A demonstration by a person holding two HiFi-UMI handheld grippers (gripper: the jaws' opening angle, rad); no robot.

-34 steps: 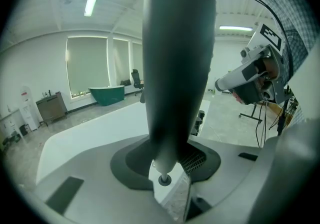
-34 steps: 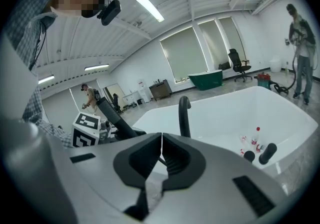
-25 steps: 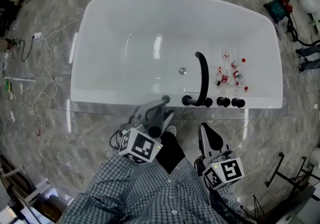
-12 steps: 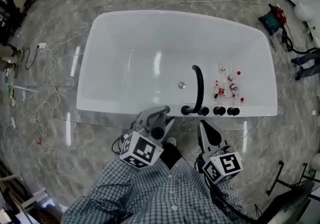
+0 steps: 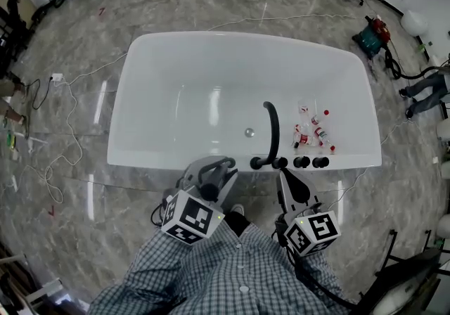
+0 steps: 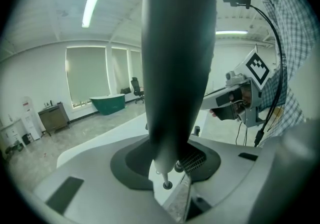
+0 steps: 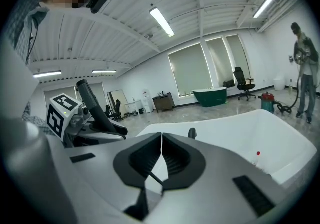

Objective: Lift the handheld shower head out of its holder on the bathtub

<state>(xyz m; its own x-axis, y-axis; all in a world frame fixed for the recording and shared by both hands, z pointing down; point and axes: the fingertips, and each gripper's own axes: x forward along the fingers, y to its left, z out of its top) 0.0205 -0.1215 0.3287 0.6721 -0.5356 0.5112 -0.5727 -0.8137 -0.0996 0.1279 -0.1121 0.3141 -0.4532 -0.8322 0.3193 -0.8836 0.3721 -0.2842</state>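
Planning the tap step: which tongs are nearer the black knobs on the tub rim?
Right. The right tongs sit just short of the black knobs, on the person's side. The left tongs, holding the handheld shower head, are further left, beyond the faucet.

Marble floor (image 5: 63, 215); white bathtub (image 5: 211, 60), loose cables (image 5: 91, 66)

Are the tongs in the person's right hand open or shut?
Shut: on the right tongs, the jaws meet in a thin seam, nothing between.

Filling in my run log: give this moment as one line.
left gripper: shut on dark grey tapered handheld shower head | right gripper: shut, empty | white bathtub: just ahead
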